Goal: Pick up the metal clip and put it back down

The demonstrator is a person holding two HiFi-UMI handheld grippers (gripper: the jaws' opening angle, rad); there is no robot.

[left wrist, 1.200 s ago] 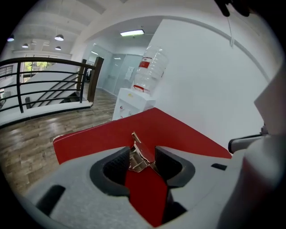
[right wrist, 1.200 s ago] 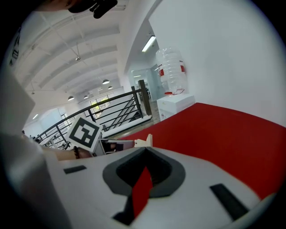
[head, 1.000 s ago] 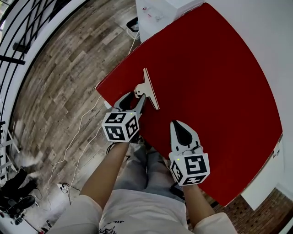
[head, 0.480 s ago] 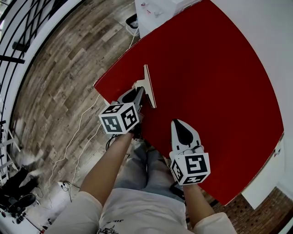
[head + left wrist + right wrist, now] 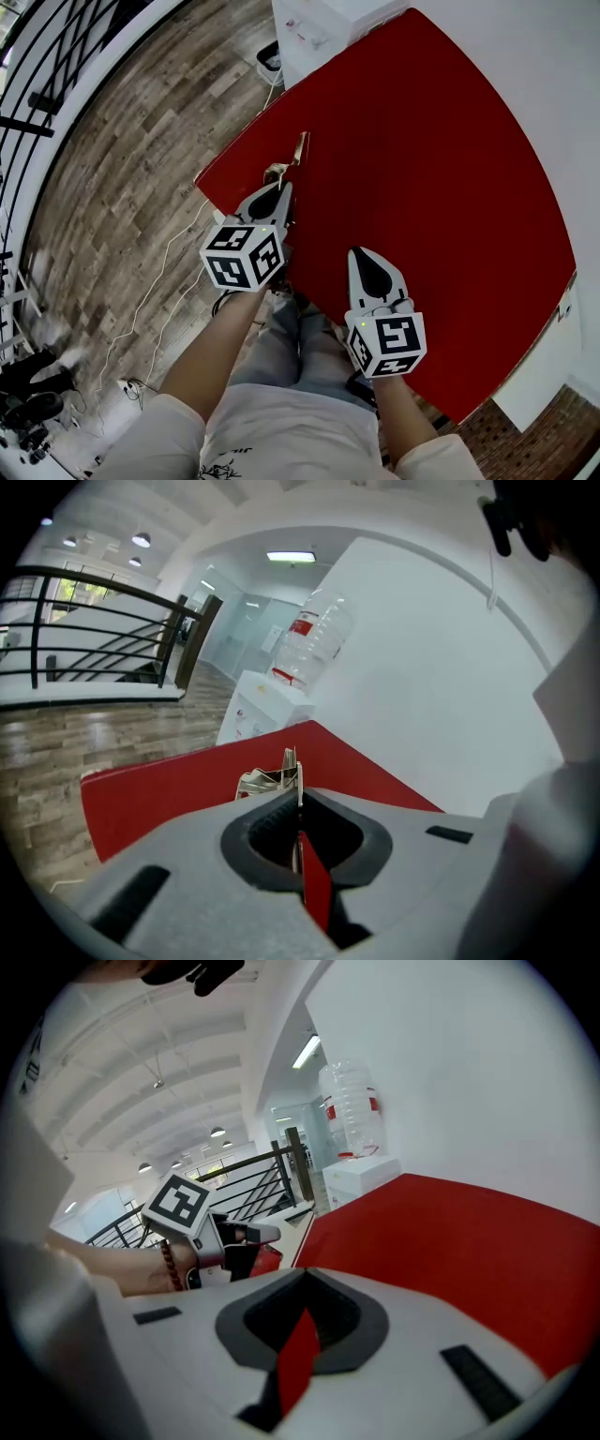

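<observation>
Metal clip [image 5: 281,778]: lower part buried between the pressed-together jaws of my left tool [image 5: 298,810]; how deep, can't tell. Head view, counter's [image 5: 422,187] left corner: clip's near end covered by tool tips. Water bottle [image 5: 314,639] label too small to read.

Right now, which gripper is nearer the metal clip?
Left. The left gripper is shut on the metal clip, by the red table's left edge. The right gripper is apart from it, lower right, empty.
</observation>
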